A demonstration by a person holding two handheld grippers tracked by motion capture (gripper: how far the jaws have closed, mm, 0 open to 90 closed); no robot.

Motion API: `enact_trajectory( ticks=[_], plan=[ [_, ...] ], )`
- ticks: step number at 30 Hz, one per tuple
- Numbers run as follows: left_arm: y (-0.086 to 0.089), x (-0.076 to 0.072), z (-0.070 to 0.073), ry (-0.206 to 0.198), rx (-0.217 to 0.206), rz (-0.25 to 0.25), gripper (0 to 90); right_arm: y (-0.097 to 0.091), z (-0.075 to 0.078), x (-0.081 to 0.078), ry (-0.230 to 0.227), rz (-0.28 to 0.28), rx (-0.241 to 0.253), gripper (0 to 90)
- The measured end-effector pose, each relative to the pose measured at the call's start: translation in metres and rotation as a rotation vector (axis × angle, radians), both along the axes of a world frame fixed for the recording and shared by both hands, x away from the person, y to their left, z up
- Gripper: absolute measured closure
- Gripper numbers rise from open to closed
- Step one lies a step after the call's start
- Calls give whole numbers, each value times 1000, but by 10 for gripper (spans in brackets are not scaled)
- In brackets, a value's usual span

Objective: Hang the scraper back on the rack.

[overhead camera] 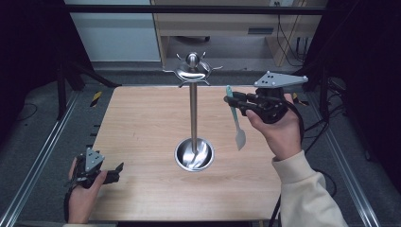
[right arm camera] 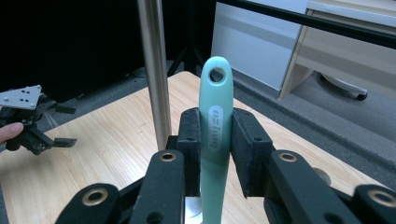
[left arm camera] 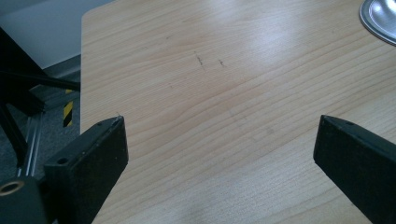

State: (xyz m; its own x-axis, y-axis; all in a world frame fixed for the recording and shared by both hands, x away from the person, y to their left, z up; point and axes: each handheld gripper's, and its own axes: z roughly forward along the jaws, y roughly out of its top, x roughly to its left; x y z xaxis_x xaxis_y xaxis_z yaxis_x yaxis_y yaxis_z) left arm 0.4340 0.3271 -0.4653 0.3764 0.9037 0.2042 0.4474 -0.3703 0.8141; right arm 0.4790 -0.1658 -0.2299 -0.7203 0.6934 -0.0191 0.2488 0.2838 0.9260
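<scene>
Pale wood-grain desk [overhead camera: 142,127] carries a polished steel utensil stand [overhead camera: 193,113]: a round dished base, a slim upright pole, and a domed cap with short hooks radiating from it. The stand sits near the desk's centre.

Right hand-held gripper [overhead camera: 235,101], held in the person's right hand [overhead camera: 279,130], is raised above the desk to the right of the pole, below the hooked cap. Its jaws are closed on the handle of a mint-green plastic-handled spatula with a thin metal blade [overhead camera: 235,118]. In the high view the spatula hangs nearly vertical, blade downward and clear of the desk surface, handle end uppermost. In the right gripper view the handle [right arm camera: 215,126] stands between the two black jaw pads, with its hanging hole just above them; the steel pole [right arm camera: 155,70] rises just to the left of it, not touching.

Left hand-held gripper [overhead camera: 116,172] rests low at the desk's near left corner, held in the left hand [overhead camera: 85,198]. In the left gripper view its jaws are spread wide over bare wood, gripping nothing; the rim of the stand's base [left arm camera: 379,21] shows at top right.
</scene>
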Motion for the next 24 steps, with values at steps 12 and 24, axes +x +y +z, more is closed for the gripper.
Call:
enact_trajectory(
  ticks=[12, 24],
  plan=[
    [4, 0, 2, -12, -13, 11, 30, -1, 6, -4, -15, 2, 4, 743],
    [4, -1, 3, -14, -9, 19, 29, 4, 14, -9, -36, 22, 18, 743]
  ],
)
